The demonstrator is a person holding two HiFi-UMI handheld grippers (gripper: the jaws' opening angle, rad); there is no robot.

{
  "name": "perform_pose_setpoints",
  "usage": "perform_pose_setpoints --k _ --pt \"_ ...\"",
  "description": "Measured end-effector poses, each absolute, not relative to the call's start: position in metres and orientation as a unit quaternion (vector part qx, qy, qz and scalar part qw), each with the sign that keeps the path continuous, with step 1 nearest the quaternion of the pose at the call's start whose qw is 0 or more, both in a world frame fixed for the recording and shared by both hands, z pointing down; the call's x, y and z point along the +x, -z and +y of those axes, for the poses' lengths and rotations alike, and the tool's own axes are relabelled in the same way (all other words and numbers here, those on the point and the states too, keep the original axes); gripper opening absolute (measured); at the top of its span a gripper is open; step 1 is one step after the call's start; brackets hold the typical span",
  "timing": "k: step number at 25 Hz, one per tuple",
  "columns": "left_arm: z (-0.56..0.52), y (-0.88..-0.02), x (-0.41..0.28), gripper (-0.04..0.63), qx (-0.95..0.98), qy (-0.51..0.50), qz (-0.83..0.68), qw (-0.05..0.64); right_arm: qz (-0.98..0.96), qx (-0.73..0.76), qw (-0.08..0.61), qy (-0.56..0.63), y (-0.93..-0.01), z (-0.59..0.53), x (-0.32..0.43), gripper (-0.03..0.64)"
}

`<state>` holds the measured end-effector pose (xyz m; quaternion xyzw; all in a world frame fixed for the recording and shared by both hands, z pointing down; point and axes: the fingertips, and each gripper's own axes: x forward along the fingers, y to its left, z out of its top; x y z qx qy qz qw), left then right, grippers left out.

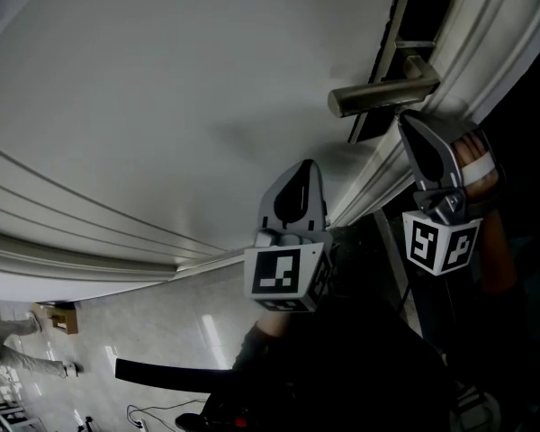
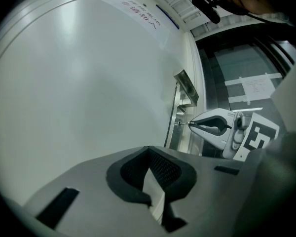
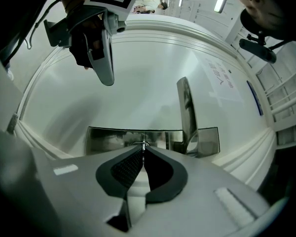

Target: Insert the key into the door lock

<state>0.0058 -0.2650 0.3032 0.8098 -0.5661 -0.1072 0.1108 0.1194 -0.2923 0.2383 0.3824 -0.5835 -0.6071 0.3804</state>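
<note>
Nearest, the right claw (image 3: 144, 151) is pressed together on the key (image 3: 144, 143), a thin metal blade that projects just past its tips. Beside it, the left claw (image 2: 148, 151) is closed on nothing and hangs apart from the lock, taking no part. Beyond the key's tip lies the steel lock plate (image 3: 108, 139), with the door handle (image 3: 186, 105) just beside it. From the left gripper view the blade reaches the plate, but it cannot be told whether the blade is inside the keyhole. Behind both stands the pale door (image 3: 148, 78). The step in hand appears to be the insertion itself, at or just short of entry. The next move likely calls for a straight push along the blade's axis, since a tilt could jam it.
</note>
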Motion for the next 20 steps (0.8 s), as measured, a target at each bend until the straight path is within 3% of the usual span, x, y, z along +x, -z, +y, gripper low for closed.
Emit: perform_pose_setpoints --k 20 --pt "-0.2704 -0.3014 -0.0002 0.000 0.802 0.121 -0.574 0.108 -0.583 0.383 0.380 0.608 -0.2372 -0.2943 0.1184 0.011"
